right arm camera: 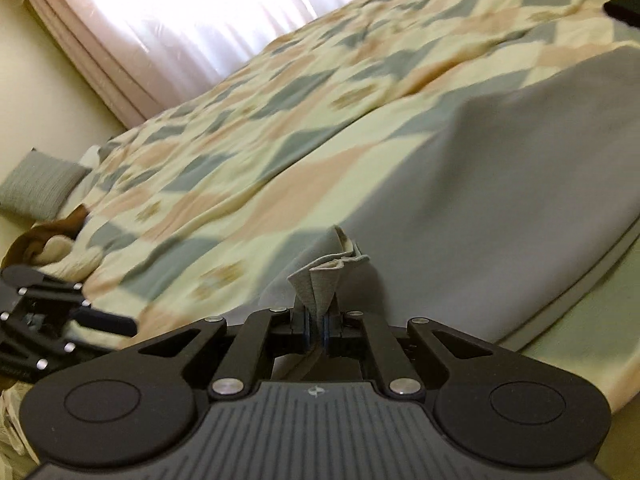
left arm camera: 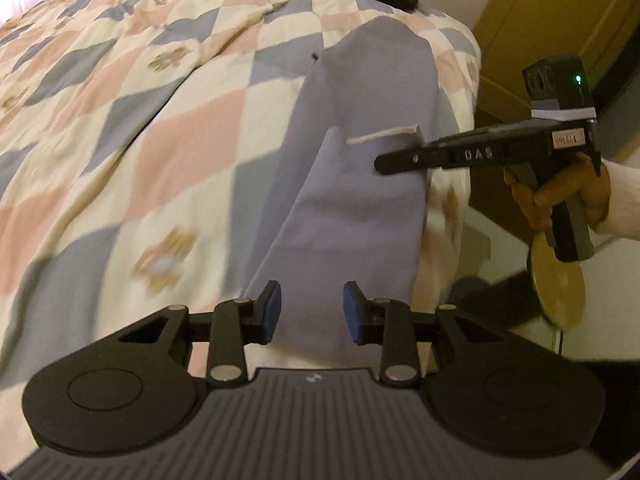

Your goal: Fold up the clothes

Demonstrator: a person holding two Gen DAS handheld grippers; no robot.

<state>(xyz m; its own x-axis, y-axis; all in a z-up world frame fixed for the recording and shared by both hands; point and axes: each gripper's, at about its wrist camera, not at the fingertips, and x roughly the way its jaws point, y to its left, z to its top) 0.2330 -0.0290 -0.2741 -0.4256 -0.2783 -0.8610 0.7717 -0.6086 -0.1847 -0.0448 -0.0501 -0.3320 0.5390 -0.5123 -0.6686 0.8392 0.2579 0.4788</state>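
A grey garment (left arm camera: 360, 184) lies lengthwise on a checked quilt (left arm camera: 120, 120). The left gripper (left arm camera: 311, 312) hovers over its near end, fingers spread and empty. The right gripper (right arm camera: 316, 330), held level in a hand (left arm camera: 552, 196), pinches a bunched edge of the garment; motion blur makes its folds hard to read.

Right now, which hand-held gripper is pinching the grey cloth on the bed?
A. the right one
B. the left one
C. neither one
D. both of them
A: the right hand-held gripper has its pads shut on a bunched corner of the grey cloth, while the left hand-held gripper is open over the cloth with nothing between its pads.
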